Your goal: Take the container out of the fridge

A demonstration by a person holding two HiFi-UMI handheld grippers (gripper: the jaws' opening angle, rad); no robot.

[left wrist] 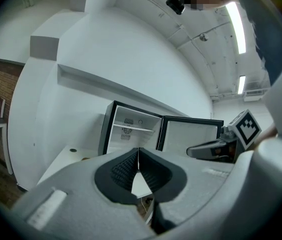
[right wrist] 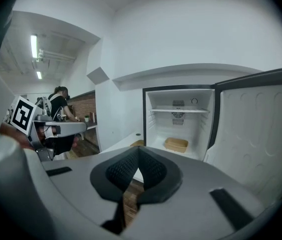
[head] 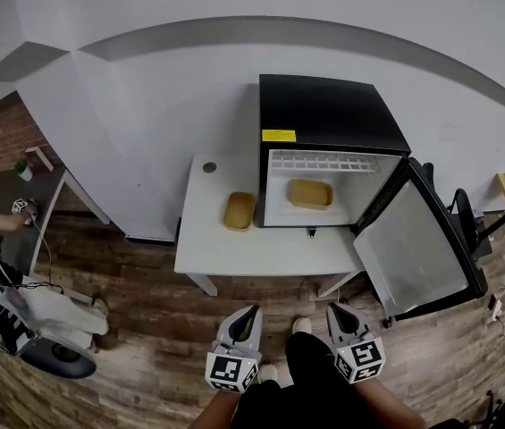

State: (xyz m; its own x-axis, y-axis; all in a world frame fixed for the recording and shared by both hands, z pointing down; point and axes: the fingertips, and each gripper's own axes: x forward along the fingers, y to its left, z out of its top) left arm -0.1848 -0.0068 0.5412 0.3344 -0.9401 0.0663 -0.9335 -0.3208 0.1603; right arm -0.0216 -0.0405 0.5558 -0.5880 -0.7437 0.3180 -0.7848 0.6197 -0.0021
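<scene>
So both sets of jaws are clenched with nothing in them: the left gripper (left wrist: pixel 139 165) has its ribbed black pads pressed flat against each other, and the right gripper (right wrist: pixel 138 163) looks the same, pads meeting in a thin line, nothing between. From the head view they're held low in front of the person, side by side, pointing toward the desk (head: pixel 261 256) but well short of it, touching nothing. The desk is white, and a black mini fridge (head: pixel 328 105) stands on its right half with the fridge door (head: pixel 417 250) swung wide open to the right. The container (head: pixel 310 193), a shallow tan rectangular tub, is inside the fridge on the floor of the compartment, below the white shelf (right wrist: pixel 178 110). There's also a second tan tub (head: pixel 239 210) out on the desk, just beside the fridge's left side. A small dark round thing (head: pixel 209 166) sits farther back on the desk near the wall, can't tell what it is. There's a yellow sticker (head: pixel 279 135) on the top front edge of the fridge. The floor (head: pixel 145 266) is wood plank, and off to the left there's another person (right wrist: pixel 58 101) in dark clothes, well away from the desk.
</scene>
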